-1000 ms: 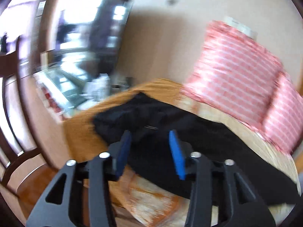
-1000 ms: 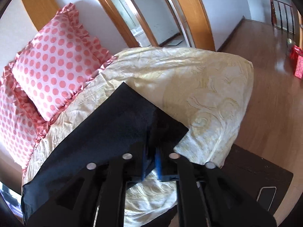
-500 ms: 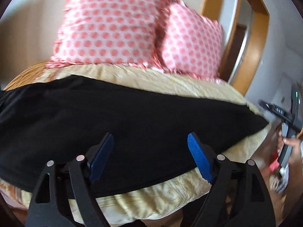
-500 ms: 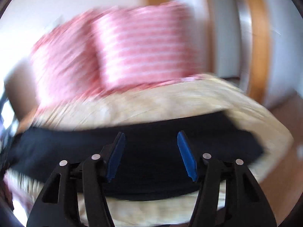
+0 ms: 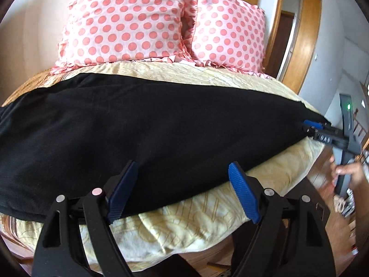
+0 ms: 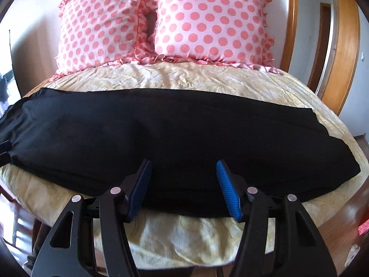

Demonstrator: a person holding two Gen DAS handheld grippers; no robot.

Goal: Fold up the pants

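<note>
From the left wrist, one pair of black pants [image 5: 161, 124] lies flat across the bed [image 5: 203, 221], stretched sideways in a long band over the yellow bedspread. Two pink polka-dot pillows [image 5: 124, 20] lean side by side against the wall behind them, touching each other. The left claw [image 5: 183, 191] hangs over the near edge of the pants with its two blue pads [image 5: 243, 196] spread wide, gripping nothing; the cloth shows in the gap between them. At the far right the second claw [image 5: 311, 124] appears from the side, its blue tip right at the narrow end of the pants; from here I cannot tell whether it touches the cloth. One bare hand [image 5: 348, 173] holds its handle beside the bed's corner. A wooden door frame [image 5: 309, 34] stands beyond the pillows.

From the right wrist, the same single pants [image 6: 173, 133] run across the bed [image 6: 184, 235] from edge to edge, folded lengthwise into one band. The two pillows [image 6: 207, 20] sit behind, again touching. The right claw [image 6: 182, 184] is also spread apart, empty, its two pads [image 6: 227, 196] poised over the near hem around the middle of the band. A door frame [image 6: 346, 41] rises at the right, with wooden floor [image 6: 346, 221] below it.
</note>
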